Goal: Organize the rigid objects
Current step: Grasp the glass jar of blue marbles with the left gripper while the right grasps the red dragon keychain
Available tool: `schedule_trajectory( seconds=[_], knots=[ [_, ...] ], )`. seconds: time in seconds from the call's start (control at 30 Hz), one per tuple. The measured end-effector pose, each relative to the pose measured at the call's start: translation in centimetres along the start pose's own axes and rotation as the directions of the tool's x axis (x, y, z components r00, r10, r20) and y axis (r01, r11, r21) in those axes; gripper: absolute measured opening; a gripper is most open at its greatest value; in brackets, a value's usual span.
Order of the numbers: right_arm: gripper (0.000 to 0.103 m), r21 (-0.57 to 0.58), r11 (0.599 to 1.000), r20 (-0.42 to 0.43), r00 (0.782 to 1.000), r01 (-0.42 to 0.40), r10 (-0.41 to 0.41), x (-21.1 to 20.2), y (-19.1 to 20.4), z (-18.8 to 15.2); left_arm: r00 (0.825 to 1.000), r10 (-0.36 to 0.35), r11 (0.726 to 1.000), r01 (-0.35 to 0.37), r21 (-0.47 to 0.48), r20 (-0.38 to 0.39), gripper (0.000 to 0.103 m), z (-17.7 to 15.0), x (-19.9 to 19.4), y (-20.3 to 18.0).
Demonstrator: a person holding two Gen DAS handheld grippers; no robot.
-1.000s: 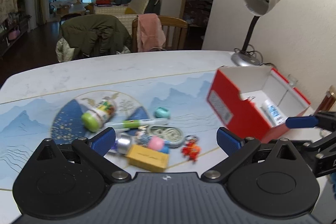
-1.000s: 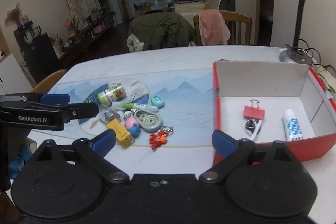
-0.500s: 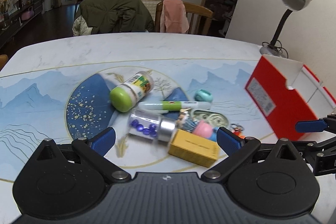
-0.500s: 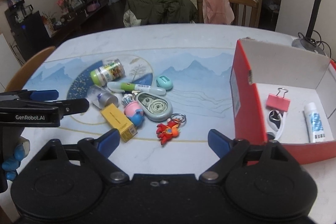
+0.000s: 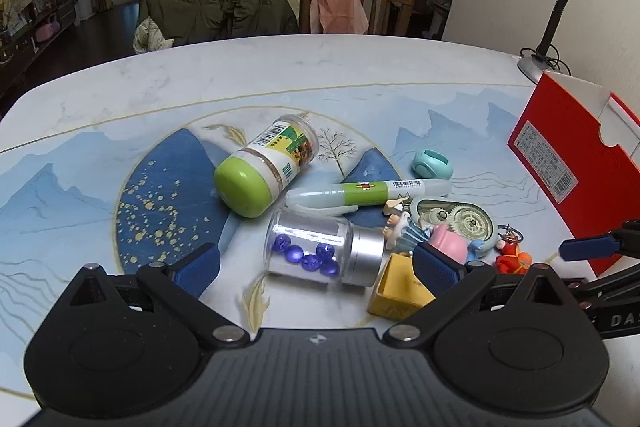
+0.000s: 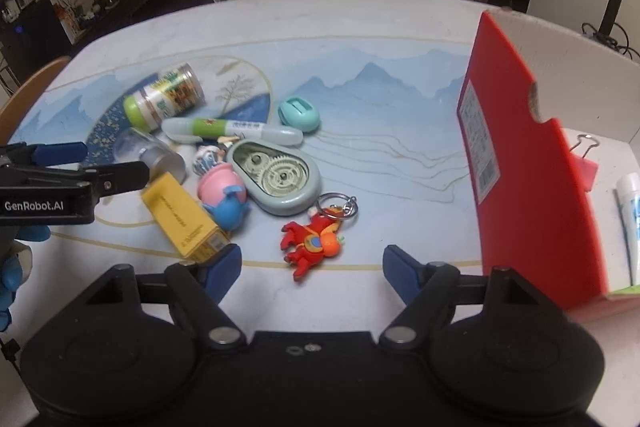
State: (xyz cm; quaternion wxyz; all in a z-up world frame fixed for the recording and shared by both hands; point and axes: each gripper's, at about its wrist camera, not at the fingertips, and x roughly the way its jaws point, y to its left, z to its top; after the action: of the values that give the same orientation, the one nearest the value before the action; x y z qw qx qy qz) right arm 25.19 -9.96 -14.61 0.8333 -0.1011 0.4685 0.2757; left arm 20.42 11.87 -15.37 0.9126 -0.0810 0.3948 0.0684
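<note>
A red plastic dragon keychain [image 6: 314, 243] lies on the table [image 6: 400, 155] between the right gripper's [image 6: 312, 265] closing blue pads, untouched. The left gripper [image 5: 316, 263] gapes around a clear glass jar of blue beads [image 5: 316, 247] (lying sideways). A red cardboard box [image 6: 524, 163] stands at the table's right edge.

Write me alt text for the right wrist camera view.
The right gripper, its jaws closing with nothing between them, hovers over a red horse keychain on a blue-patterned table. Left of it lie a yellow box, toy figure and gear case; a red box stands right.
</note>
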Motion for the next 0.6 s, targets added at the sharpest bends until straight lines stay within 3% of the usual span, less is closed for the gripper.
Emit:
schedule_trajectory(
  seconds=[0.43,0.6],
  knots=[
    [0.059,-0.057,0.998,-0.022,1.0,0.009,-0.01,2.1,0.8,0.5,1.0,-0.003,0.999,0.003,0.047,0.009,0.1,0.4,2.1,0.0],
    [0.048,-0.066,0.998,-0.015,1.0,0.023,-0.024,2.2,1.0,0.6,1.0,-0.009,0.999,0.008,0.043,0.016,0.081,0.5,2.0,-0.1]
  ],
)
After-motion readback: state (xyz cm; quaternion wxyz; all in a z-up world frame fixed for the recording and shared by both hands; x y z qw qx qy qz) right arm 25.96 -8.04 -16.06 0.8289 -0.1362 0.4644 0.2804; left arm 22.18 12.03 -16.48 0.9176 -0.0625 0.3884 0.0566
